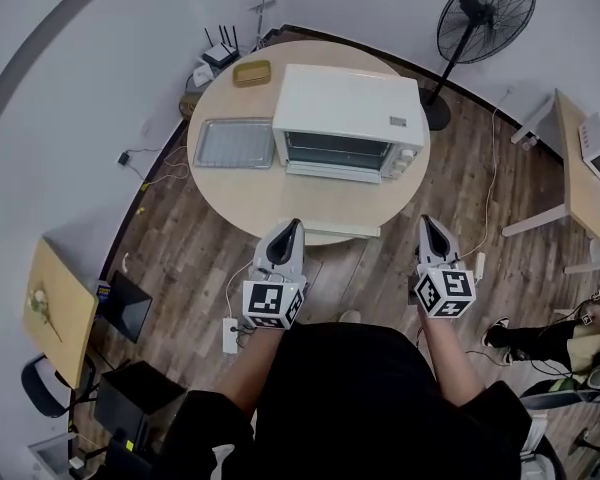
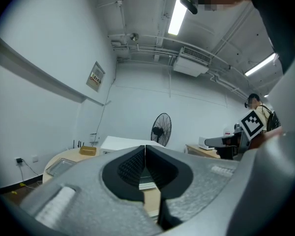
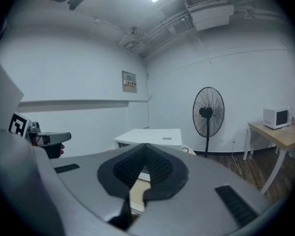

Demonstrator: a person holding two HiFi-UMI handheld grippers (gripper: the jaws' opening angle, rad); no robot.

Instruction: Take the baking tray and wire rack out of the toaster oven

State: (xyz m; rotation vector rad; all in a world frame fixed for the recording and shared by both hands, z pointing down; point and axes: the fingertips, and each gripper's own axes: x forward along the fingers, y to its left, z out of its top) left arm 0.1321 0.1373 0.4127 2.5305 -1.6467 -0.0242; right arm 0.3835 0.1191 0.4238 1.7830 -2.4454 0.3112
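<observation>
baking tray: the baking tray (image 1: 235, 143) lies flat on the round table (image 1: 250, 203), already out, ahead and to the left of the left gripper, just beside the oven's left end.
left gripper: the left gripper (image 1: 295, 224) has its jaws pressed together on nothing; it is level, short of the table's near edge and points at the oven.
toaster oven: the toaster oven (image 1: 348, 118) stands ahead, between the two tools' lines, its long side across them and its mouth facing them, door down.
wire rack: I cannot tell whether it is inside the dark mouth. A pale flat piece (image 1: 342, 230) lies along the table's near edge, between the tips and somewhat nearer the left one; it may be the rack.
right gripper: the right gripper (image 1: 425, 220) is closed and empty, tipped a little down, well apart from the oven.
coming move: if a rack remains in the oven, both tools are about equally placed; they would need to open and go straight forward.
</observation>
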